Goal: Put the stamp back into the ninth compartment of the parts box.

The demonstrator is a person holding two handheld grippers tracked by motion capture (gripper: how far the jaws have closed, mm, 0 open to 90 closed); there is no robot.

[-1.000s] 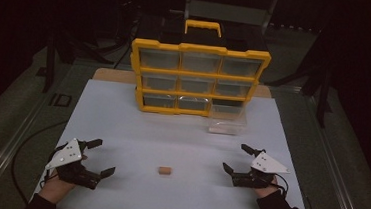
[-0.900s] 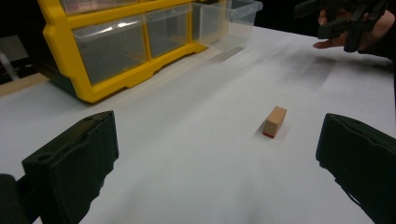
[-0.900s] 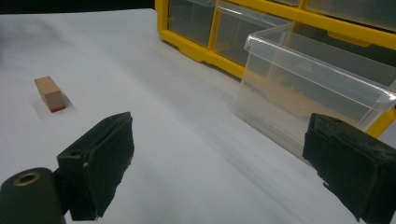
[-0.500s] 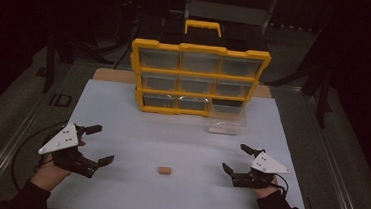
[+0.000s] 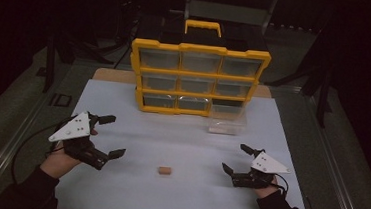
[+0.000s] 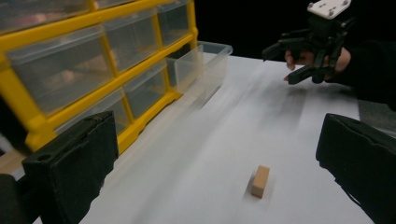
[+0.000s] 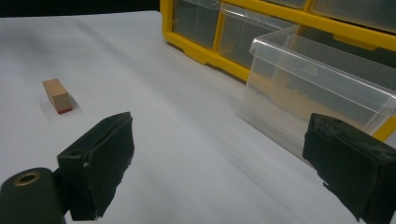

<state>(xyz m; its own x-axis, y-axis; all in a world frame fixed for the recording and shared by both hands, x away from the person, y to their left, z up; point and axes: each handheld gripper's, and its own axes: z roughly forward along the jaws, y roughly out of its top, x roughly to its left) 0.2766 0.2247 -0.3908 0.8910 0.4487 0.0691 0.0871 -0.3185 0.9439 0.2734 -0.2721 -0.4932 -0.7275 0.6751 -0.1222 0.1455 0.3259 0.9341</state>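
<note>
We see the left gripper (image 5: 106,136) raised a little over the left side of the white table (image 5: 186,134), its 2 jaws spread wide with nothing between them. In the left gripper view the small wooden block (image 6: 260,180) lies on the table ahead, between the lines of the jaws and well clear of both. The right gripper (image 5: 235,160) sits low at the right, jaws also wide apart and holding nothing. In the high view the block (image 5: 164,170) rests between the 2 grippers (touching neither). A clear drawer (image 5: 227,120) stands on the table just in front of the yellow organizer (image 5: 198,78), near its lower right slot.
</note>
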